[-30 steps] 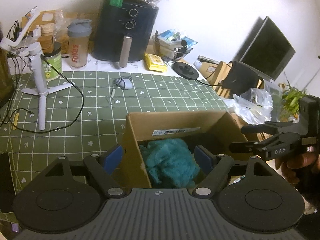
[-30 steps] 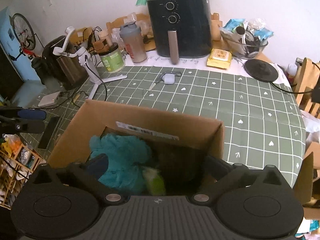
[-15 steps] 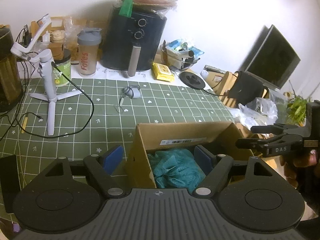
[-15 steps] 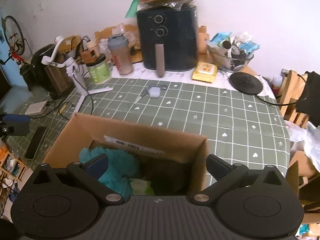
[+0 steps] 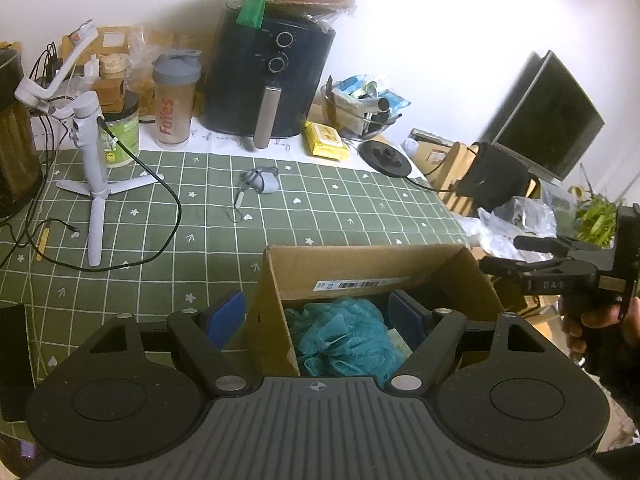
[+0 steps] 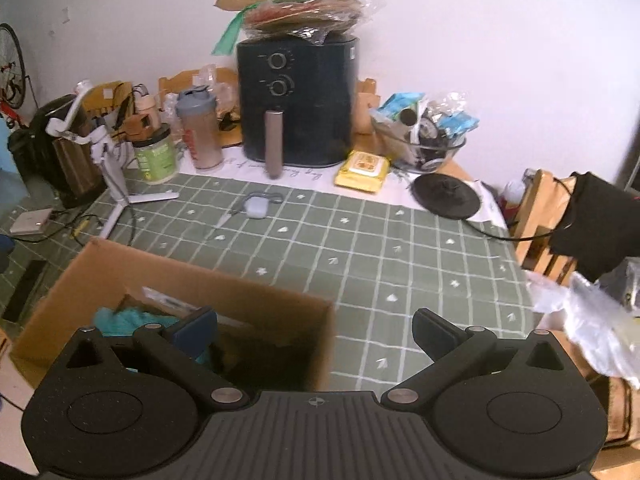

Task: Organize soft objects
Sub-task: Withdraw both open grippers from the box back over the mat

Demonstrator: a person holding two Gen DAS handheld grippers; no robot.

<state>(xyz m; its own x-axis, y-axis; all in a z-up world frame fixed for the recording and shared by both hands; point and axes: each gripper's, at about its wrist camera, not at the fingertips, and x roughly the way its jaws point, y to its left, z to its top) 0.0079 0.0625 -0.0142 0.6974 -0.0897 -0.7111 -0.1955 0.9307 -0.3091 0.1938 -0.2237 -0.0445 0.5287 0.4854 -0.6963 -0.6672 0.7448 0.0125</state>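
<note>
An open brown cardboard box (image 5: 372, 268) sits on the near part of a table covered with a green grid-patterned cloth (image 5: 320, 208). Inside it lies a teal mesh bath pouf (image 5: 344, 336), the soft thing of the task; the left wrist view looks almost straight into the box and shows the pouf filling its left half, with a pale item just beside it and a dark patch behind that cannot be made out. The right wrist view sees the same box (image 6: 168, 280) from its right side, so only a sliver of the pouf (image 6: 120, 318) shows past the wall.

The left gripper (image 5: 318, 316) stands released, its blue-padded fingers wide apart: one outside the box's left wall, the other over the interior, neither pressing on anything. The right gripper (image 6: 316, 326) is likewise spread and empty, straddling the box's right corner, one finger over the inside and the other over bare cloth.

Only the left view shows the right gripper from outside (image 5: 560, 272), held by a hand (image 5: 588, 320) just right of the box, along with a dark monitor (image 5: 548, 120) and a green plant (image 5: 596, 220). Only the right view shows a bicycle wheel (image 6: 12, 68) at the far left. Both show the black air fryer (image 5: 272, 76) at the back.
</note>
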